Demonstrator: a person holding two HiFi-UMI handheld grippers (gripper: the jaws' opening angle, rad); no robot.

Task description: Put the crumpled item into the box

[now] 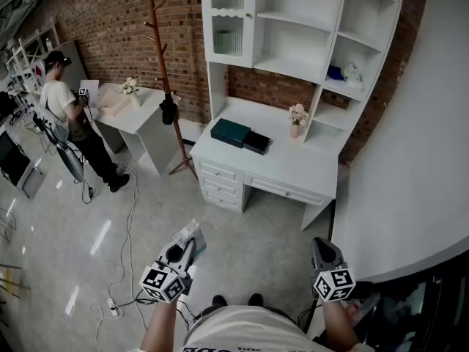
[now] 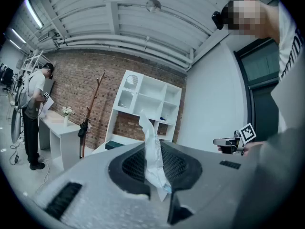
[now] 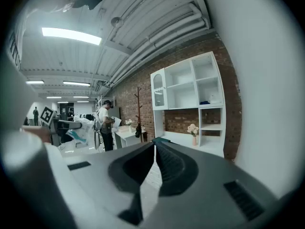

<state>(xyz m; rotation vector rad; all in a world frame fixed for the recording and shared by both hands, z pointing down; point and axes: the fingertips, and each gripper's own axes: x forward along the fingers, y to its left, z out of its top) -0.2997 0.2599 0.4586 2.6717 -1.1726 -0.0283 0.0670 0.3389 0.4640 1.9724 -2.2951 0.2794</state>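
Note:
A crumpled white item (image 2: 153, 152) stands upright between the jaws of my left gripper (image 2: 152, 146), which is shut on it. In the head view the left gripper (image 1: 187, 243) hangs over the floor at lower centre, with the crumpled item (image 1: 192, 232) at its tip. A dark teal box (image 1: 229, 131) lies on the white desk (image 1: 293, 169) well ahead of both grippers, beside a flat black piece (image 1: 256, 142). My right gripper (image 1: 323, 252) is held at the lower right. Its jaws meet in the right gripper view (image 3: 155, 145) with nothing between them.
A white hutch (image 1: 293, 35) with open shelves rises behind the desk, and a flower vase (image 1: 296, 119) stands on the desk. Left of it are a wooden coat stand (image 1: 165, 86) and a person (image 1: 66, 116) at another white table. Cables (image 1: 121, 270) trail on the floor. A white wall (image 1: 410, 160) is close on the right.

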